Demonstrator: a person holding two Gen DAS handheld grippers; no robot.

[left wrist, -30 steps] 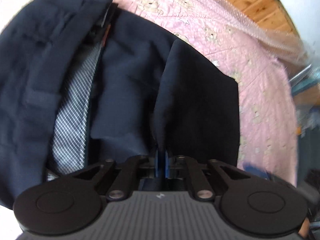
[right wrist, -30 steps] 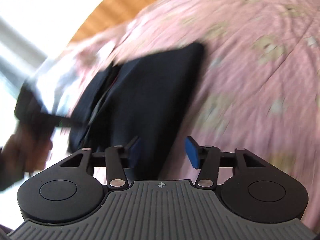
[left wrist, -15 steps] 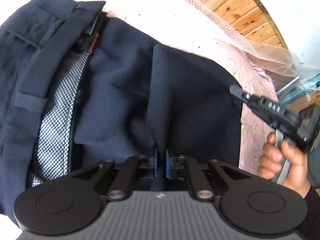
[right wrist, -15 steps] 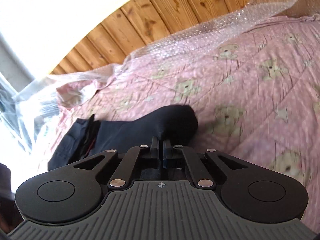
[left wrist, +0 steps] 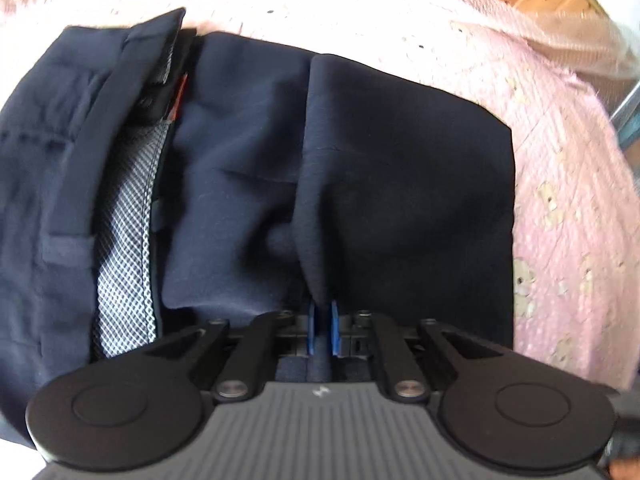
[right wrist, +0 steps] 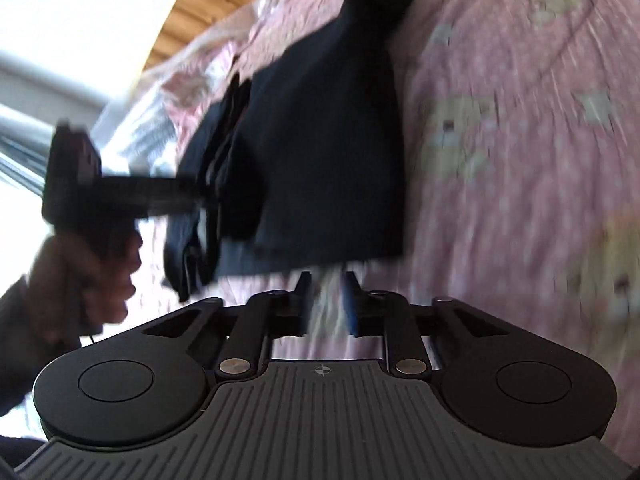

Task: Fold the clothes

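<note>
Navy trousers part-folded on a pink quilted bed, one gripper pinching them.

The left gripper (left wrist: 322, 330) has its blue pads pressed together on a ridge of the navy trousers (left wrist: 248, 168), which lie folded on the pink teddy-print bedspread (left wrist: 568, 200), checked waistband lining (left wrist: 128, 248) exposed at the left. The right gripper (right wrist: 326, 303) hangs just short of the trousers' near edge, its pads apart with nothing between them; that view is blurred, so contact is hard to judge.
</note>
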